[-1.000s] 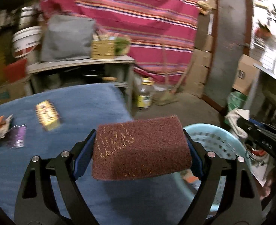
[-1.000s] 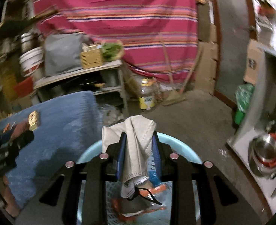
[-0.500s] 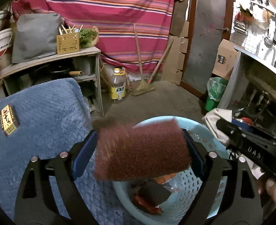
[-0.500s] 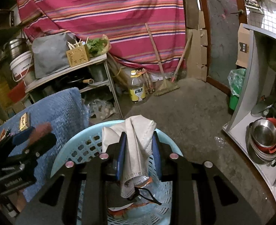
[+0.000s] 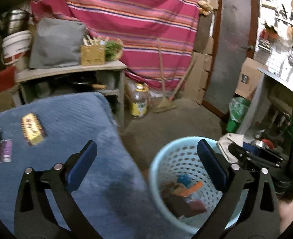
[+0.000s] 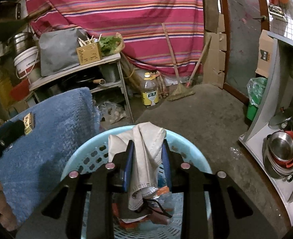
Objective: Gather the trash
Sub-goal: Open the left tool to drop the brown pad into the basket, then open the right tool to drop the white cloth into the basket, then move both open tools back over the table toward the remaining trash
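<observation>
Left gripper (image 5: 146,167) has its jaws opening wide with nothing between them. The maroon pad (image 5: 194,206) sits down in the blue basket (image 5: 158,163), lower right of that view, with other trash. Right gripper (image 6: 148,161) is clamped on a grey cloth (image 6: 146,139), right over the basket (image 6: 82,155) in its own view. More trash is on the blue blanket (image 5: 86,119) at left: a yellow packet (image 5: 32,129) and a purple wrapper (image 5: 5,153).
</observation>
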`<state>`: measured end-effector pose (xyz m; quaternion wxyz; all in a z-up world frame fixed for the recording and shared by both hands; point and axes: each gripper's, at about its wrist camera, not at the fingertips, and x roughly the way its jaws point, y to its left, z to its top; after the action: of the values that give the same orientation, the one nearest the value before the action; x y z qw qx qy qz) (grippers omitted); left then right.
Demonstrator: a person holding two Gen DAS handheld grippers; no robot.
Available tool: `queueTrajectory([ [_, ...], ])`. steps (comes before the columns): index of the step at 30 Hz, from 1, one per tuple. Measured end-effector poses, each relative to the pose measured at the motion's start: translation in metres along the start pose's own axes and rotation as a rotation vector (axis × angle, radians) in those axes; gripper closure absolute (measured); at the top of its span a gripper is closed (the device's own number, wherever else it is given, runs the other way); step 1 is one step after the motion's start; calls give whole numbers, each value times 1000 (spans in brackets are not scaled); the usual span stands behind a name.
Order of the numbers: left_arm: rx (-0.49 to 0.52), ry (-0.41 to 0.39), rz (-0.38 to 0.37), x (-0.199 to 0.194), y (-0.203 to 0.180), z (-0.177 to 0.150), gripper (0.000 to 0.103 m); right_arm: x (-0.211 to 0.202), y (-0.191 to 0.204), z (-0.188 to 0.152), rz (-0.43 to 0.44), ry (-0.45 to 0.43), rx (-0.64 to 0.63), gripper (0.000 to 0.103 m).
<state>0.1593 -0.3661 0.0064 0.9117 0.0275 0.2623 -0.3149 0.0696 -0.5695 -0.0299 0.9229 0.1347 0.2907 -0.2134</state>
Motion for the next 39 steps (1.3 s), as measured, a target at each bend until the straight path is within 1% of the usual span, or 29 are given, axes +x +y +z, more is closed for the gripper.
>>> queueTrajectory([
  [1,-4,-6,12,-4,5,2,6,0,3,0,1,1,-5,73],
  [3,-11,-19,37,-12,16,3,6,2,11,-1,-2,4,-18,72],
  [4,-14,-26,55,-17,23,4,6,3,15,-2,-12,9,-23,67],
  [5,-17,-29,68,-20,29,4,6,5,17,-2,-18,18,-23,54],
  [7,-27,-36,91,-29,44,5,6,10,20,-5,-24,41,-18,35],
  [9,-41,-44,114,-40,62,6,6,16,24,-9,-43,68,-18,35],
  [11,-48,-53,136,-49,76,6,6,20,26,-11,-62,82,-14,24],
  [12,-49,-57,147,-52,83,6,6,21,27,-12,-69,86,-8,23],
  [13,-50,-67,169,-59,92,6,6,20,29,-11,-68,83,-5,22],
  [14,-53,-75,187,-64,101,6,6,18,30,-10,-68,75,-2,17],
  [16,-63,-87,212,-74,117,5,6,9,38,-6,-68,34,-1,12],
  [20,-83,-99,271,-92,149,0,6,-9,68,2,-28,-47,-13,12],
  [22,-82,-104,301,-100,165,-2,6,-14,86,3,-2,-71,-24,12],
  [25,-83,-124,353,-115,189,-4,6,-20,120,3,27,-109,-59,12],
  [29,-115,-139,401,-131,222,-9,6,-27,171,1,84,-150,-113,12],
  [32,-132,-137,443,-140,242,-13,5,-28,201,0,122,-162,-135,11],
  [33,-129,-136,463,-142,250,-15,6,-27,217,-2,146,-162,-145,11],
  [35,-119,-134,497,-145,262,-18,6,-27,235,-4,170,-161,-161,11],
  [36,-115,-133,510,-147,265,-18,6,-25,251,-6,186,-162,-178,11],
  [39,-105,-122,545,-150,281,-24,5,-19,281,-11,219,-151,-208,11],
])
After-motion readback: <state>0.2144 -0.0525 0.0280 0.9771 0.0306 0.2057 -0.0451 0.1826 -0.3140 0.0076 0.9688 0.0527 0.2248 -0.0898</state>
